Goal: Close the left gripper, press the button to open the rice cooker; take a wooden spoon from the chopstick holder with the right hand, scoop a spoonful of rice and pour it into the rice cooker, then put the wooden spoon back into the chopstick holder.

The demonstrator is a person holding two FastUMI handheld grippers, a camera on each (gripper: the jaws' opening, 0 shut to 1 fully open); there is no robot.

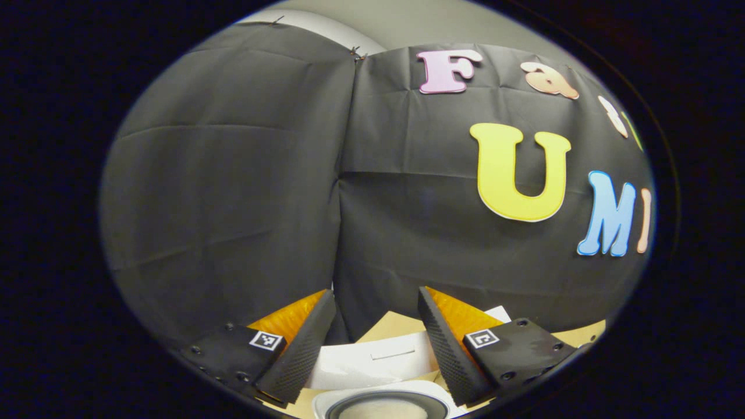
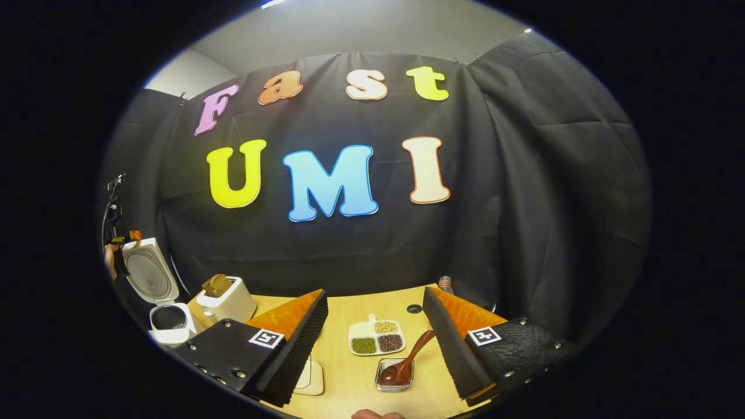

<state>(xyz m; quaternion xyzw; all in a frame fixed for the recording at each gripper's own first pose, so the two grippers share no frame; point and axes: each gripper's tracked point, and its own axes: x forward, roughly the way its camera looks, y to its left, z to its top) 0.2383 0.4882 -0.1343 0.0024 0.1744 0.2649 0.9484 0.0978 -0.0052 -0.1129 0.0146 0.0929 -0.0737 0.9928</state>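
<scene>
**Spoon waiting in the dish**

We are seeing the cooker (image 2: 166, 302) lidded open, both grippers (image 1: 375, 343) (image 2: 375, 343) spread, pinching nothing. The spoon (image 2: 405, 364) is lying in the glass dish (image 2: 396, 375); we are judging a low, handle-side approach best.

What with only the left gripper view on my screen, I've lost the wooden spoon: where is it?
Observer: The wooden spoon lies with its bowl in a small glass dish on the table.
Operator: Is the right gripper holding it?
Observer: No. The right gripper is open, with its fingers on either side of the spoon and clear of it.
Operator: Is anything close to that dish?
Observer: A white divided dish holding grains sits just behind it.
</scene>
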